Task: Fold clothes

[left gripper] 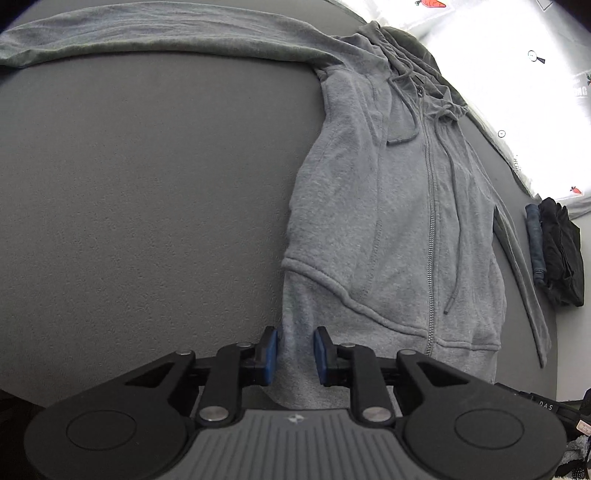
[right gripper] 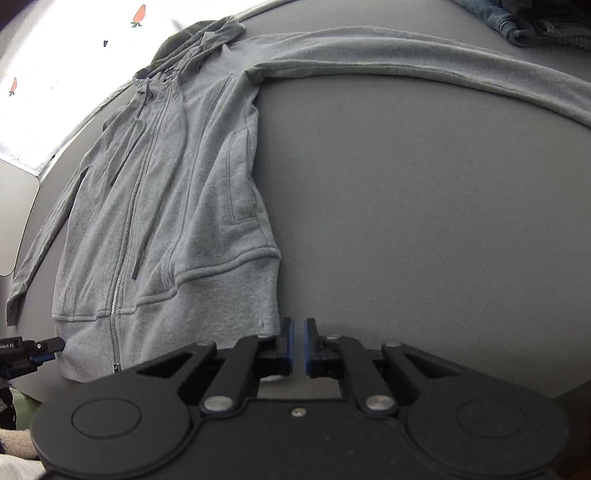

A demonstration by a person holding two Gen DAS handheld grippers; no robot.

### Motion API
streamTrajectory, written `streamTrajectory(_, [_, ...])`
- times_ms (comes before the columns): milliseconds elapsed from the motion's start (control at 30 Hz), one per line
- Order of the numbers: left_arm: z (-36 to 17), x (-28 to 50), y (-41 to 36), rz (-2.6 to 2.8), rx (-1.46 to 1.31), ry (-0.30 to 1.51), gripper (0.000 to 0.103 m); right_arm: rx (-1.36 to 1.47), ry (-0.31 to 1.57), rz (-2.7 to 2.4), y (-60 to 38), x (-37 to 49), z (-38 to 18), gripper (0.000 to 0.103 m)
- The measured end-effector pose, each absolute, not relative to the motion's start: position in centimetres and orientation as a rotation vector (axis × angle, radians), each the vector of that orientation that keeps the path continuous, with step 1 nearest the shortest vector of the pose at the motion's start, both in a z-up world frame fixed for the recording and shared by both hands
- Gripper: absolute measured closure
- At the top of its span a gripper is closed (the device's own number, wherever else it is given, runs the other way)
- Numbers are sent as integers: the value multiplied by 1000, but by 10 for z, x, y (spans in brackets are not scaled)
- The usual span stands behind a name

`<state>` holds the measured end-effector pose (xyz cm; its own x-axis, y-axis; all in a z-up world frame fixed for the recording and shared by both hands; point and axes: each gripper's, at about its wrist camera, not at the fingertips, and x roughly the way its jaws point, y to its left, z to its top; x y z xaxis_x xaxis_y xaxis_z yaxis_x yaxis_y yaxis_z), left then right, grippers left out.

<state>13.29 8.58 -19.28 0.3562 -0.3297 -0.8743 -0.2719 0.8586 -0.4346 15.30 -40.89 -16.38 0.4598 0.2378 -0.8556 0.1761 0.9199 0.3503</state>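
A grey zip hoodie [left gripper: 388,221] lies flat, front up, on the grey table [left gripper: 147,203], with its hood at the far end. One sleeve [left gripper: 147,33] stretches sideways across the far side. The other sleeve [left gripper: 524,280] lies along the body. My left gripper [left gripper: 295,350] is open at the near hem corner, and hem fabric lies between its blue pads [left gripper: 271,350]. In the right wrist view the hoodie [right gripper: 166,203] fills the left half. My right gripper [right gripper: 298,341] sits just right of the other hem corner, its pads nearly touching with nothing between them.
Folded dark clothes and jeans [left gripper: 557,251] are stacked at the table's side, and show again as folded jeans [right gripper: 535,22] at the top right. A bright white cloth with carrot prints [left gripper: 517,37] lies beyond the hood. Bare table [right gripper: 406,221] spreads beside the hoodie.
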Motion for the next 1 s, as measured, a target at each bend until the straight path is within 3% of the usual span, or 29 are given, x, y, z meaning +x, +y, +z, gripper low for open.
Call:
streamTrajectory(33, [-190,132,86,-24,-557,1231,71,424,1102,25,-413,154,-165,90])
streamTrajectory(100, [-185,130,87,2,-521,1238,69,426,1103,-4,-421,157,-167,70])
streamTrajectory(233, [-173,132,80,80,-407,1227,65,429,1098,-62,-442,162,-170,62])
streamTrajectory(300, [-162,137,74,97,-391,1177,63,418,1073,-110,-455,165,-169,52])
streamTrajectory(367, [-151,143,64,104,-379,1123,55,449,1041,-173,-477,167,-169,51])
streamTrajectory(433, [-139,151,49,100,-352,1061,39,495,1001,-234,-501,167,-168,48])
streamTrajectory(533, [-129,166,17,69,-303,1005,28,580,932,-314,-541,168,-168,41])
streamTrajectory(833, [-139,213,-79,53,-311,1006,26,657,743,-575,-651,181,-171,33])
streamTrajectory(1000, [-142,224,-122,32,-272,1017,24,673,737,-673,-682,195,-178,32])
